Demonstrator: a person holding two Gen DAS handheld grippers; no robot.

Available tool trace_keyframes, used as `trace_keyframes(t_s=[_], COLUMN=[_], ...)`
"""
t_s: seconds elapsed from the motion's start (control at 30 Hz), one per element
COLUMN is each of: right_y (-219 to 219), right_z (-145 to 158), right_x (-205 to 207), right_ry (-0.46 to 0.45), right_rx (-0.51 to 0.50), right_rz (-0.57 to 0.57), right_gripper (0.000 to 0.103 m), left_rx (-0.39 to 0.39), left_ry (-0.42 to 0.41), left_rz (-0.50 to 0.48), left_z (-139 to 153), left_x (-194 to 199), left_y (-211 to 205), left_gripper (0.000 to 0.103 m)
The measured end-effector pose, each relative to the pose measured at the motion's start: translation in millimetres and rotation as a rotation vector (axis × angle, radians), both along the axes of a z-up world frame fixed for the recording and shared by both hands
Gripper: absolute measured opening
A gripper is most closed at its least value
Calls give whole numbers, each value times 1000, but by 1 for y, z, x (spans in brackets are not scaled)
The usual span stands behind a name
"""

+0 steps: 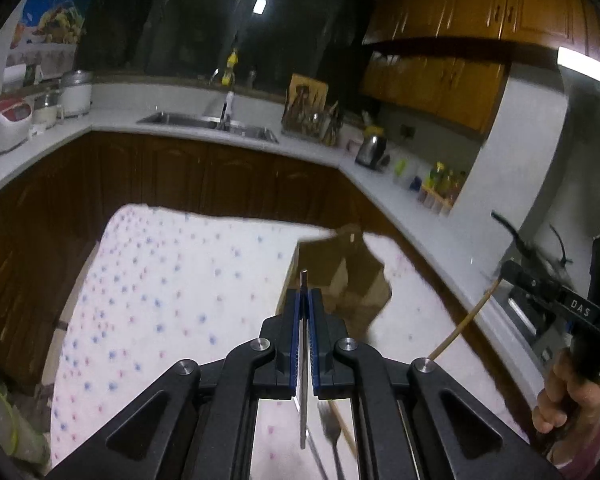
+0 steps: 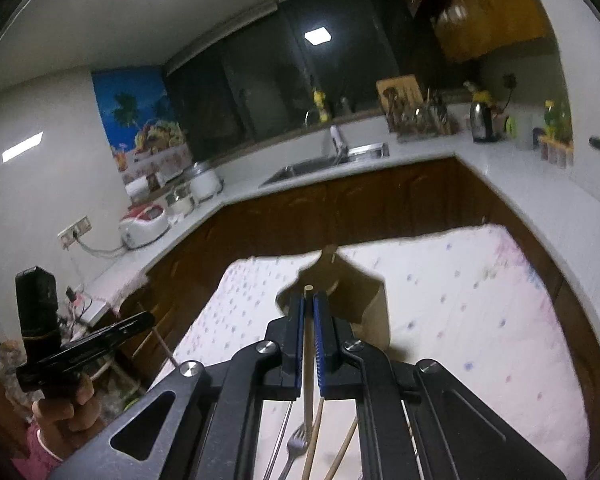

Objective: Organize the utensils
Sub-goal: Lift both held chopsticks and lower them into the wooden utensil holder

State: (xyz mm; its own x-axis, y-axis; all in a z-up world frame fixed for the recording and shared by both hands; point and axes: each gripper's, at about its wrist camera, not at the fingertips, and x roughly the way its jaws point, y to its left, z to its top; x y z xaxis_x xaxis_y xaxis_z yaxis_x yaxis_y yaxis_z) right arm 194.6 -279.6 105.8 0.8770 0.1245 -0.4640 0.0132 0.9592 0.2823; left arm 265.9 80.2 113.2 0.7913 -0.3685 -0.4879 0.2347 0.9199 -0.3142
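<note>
One fork (image 2: 297, 442), three wooden chopsticks (image 2: 308, 380), one metal utensil (image 1: 303, 360), one holder (image 2: 364, 300).

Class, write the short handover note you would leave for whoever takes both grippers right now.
Left gripper: shut on a flat metal utensil.
Right gripper: shut on a wooden chopstick.
Both are held above the dotted tablecloth, facing the brown holder.
A fork and more chopsticks lie on the cloth.
Done: two utensils picked up. Left: place both, then the rest.

A dotted tablecloth (image 1: 172, 280) carries a fork (image 2: 296, 446) and chopsticks (image 2: 342, 452).
</note>
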Motion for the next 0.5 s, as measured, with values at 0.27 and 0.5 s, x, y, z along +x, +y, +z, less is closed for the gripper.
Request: trace_keyframes(t_s=[0.27, 0.5], right_y=[-27, -51], right_z=[41, 47], right_x=[35, 80], right_ry=[-119, -154], right_rx=[-1, -7], right_rz=[-78, -138], right_gripper=[5, 5], left_rx=[-53, -101], left_ry=[-117, -198], left_rz=[29, 59], left_z=[28, 26], left_x=[43, 94], left_y=[0, -11], left_gripper=[2, 2])
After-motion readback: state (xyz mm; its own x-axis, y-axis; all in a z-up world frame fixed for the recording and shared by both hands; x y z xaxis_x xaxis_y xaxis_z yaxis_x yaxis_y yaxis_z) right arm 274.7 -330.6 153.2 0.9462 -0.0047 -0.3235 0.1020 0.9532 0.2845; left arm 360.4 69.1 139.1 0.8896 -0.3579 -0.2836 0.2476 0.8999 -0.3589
